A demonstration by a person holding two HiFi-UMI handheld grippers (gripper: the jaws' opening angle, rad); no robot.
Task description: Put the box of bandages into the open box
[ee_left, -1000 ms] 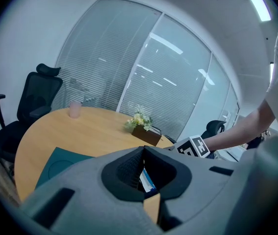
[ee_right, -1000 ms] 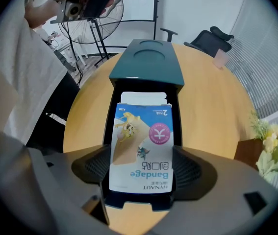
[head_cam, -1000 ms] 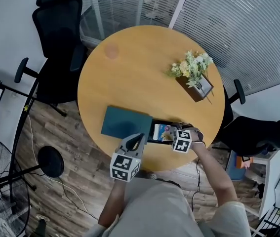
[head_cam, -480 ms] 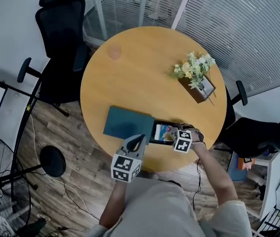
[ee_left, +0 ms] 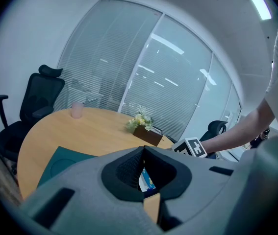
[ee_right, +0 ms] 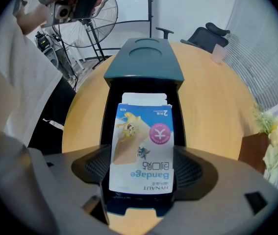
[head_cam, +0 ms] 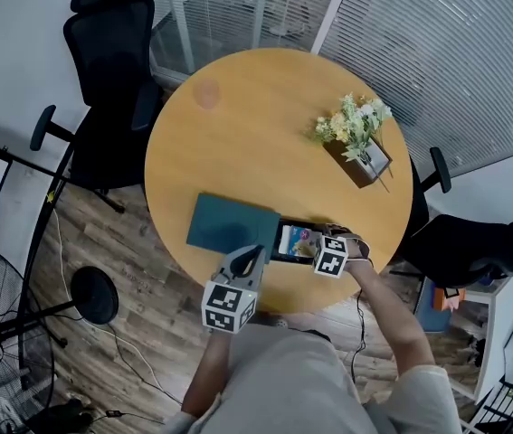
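Note:
The bandage box (ee_right: 142, 148), blue and white with a cartoon print, is gripped between the jaws of my right gripper (ee_right: 142, 169). It hangs over the dark inside of the open box (ee_right: 110, 106), whose teal lid (ee_right: 143, 58) lies folded back beyond it. From the head view, the bandage box (head_cam: 298, 240) sits above the open box (head_cam: 280, 256) near the table's front edge, with the right gripper (head_cam: 315, 247) at its right. My left gripper (head_cam: 254, 259) hovers just in front of the teal lid (head_cam: 229, 224), jaws together and holding nothing.
Round wooden table (head_cam: 265, 143) with a flower planter (head_cam: 356, 147) at the back right and a pink cup (head_cam: 206, 95) at the far side. Black office chairs (head_cam: 111, 70) stand around it. A fan (head_cam: 3, 351) is on the floor at the left.
The right gripper with the bandage box has edged slightly left over the open box. The left gripper has stayed put.

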